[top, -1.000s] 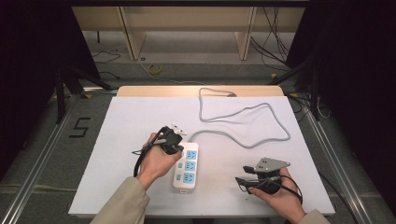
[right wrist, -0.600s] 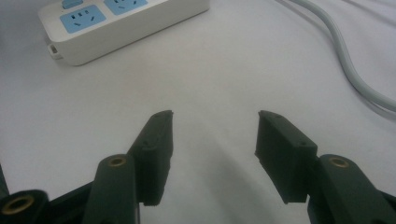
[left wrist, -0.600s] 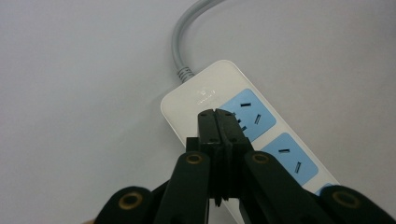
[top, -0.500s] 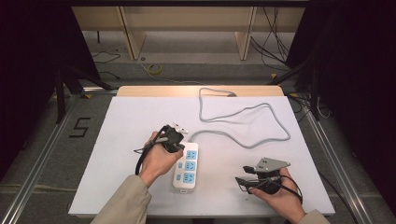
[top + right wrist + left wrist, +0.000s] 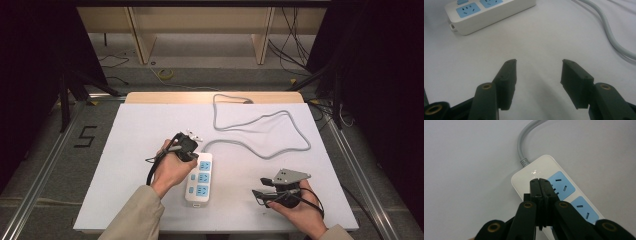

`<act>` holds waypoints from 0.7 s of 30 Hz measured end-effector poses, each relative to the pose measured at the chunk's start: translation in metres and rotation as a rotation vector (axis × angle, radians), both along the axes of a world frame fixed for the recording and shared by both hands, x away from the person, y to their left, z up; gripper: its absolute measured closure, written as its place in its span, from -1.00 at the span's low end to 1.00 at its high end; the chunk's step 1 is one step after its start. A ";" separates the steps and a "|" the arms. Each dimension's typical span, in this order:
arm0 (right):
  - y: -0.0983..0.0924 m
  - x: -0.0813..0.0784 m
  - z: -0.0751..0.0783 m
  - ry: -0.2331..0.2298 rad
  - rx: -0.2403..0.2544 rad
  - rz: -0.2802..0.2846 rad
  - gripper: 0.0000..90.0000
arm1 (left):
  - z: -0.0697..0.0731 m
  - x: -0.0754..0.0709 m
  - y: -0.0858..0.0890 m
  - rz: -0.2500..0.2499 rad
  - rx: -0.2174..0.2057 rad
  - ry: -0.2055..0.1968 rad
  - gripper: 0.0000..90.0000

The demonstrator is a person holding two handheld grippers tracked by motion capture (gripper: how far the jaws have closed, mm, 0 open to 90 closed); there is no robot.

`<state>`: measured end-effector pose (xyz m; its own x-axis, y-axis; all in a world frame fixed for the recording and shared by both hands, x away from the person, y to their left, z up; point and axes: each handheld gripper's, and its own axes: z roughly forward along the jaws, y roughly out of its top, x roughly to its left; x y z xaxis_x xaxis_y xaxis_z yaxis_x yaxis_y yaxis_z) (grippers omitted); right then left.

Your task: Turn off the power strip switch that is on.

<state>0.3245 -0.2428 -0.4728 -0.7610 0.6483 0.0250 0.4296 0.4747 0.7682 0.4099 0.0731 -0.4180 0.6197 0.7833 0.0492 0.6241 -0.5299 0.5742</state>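
A white power strip (image 5: 199, 181) with blue sockets lies on the white table (image 5: 125, 150) near its front, and its grey cable (image 5: 280, 150) loops toward the back. My left gripper (image 5: 193, 157) is shut with nothing in it, its tips just above the strip's cord end. In the left gripper view the closed jaws (image 5: 540, 181) cover the white end of the strip (image 5: 541, 166), where the cable (image 5: 524, 142) comes out. My right gripper (image 5: 259, 188) rests to the right of the strip, open and empty. Its view has the jaws (image 5: 537, 62) spread over bare table, the strip (image 5: 491, 11) ahead to the left and the cable (image 5: 609, 32) at the right.
Wooden furniture legs (image 5: 142, 40) and loose cables on the floor lie beyond the table's far edge. A "5" mark (image 5: 85, 136) is on the floor to the left. Metal rails (image 5: 360, 170) run along both sides of the table.
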 end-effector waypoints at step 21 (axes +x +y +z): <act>0.000 0.000 0.000 0.001 0.002 0.000 0.04 | -0.013 0.007 -0.003 0.002 0.045 0.024 0.99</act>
<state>0.3246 -0.2430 -0.4729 -0.7607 0.6486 0.0270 0.4304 0.4729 0.7689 0.4165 0.0701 -0.4306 0.6196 0.7818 0.0694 0.6384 -0.5534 0.5349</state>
